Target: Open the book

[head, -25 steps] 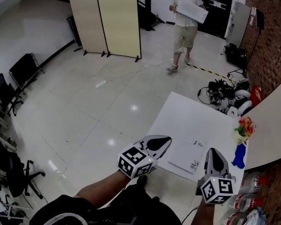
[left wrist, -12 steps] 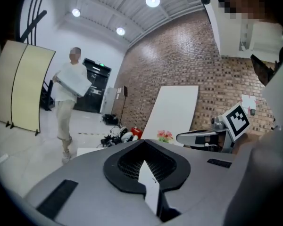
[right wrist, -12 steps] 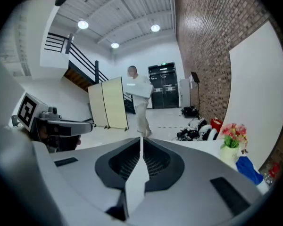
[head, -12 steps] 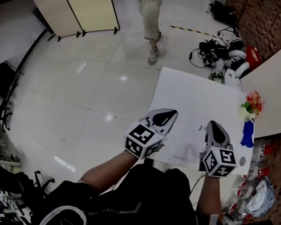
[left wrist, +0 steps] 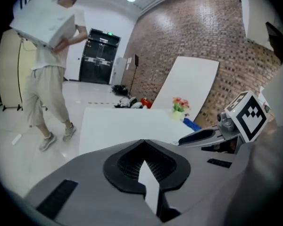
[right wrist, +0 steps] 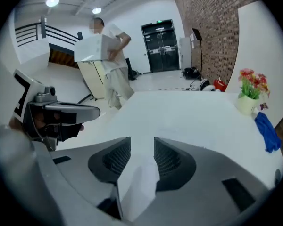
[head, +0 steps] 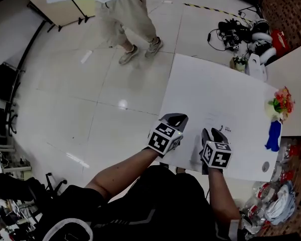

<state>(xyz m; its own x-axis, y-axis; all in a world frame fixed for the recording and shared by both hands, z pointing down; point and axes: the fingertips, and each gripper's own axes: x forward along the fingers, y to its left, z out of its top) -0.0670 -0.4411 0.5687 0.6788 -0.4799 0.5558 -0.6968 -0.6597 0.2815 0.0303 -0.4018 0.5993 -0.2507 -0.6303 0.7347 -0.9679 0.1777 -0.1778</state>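
Both grippers have come down to the white table's (head: 215,84) near edge since a second ago. The left gripper (head: 176,118), jaws pressed together, hangs at the table's left edge, with open floor (head: 90,109) beside it. The right gripper (head: 210,132), jaws just opened and standing apart, sits over the white book (head: 221,128) near the front edge; a white edge shows in the gap. The book's print is too small to read.

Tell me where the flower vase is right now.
In the head view, the flower vase stands at the white table's right edge, just beyond the blue cloth.
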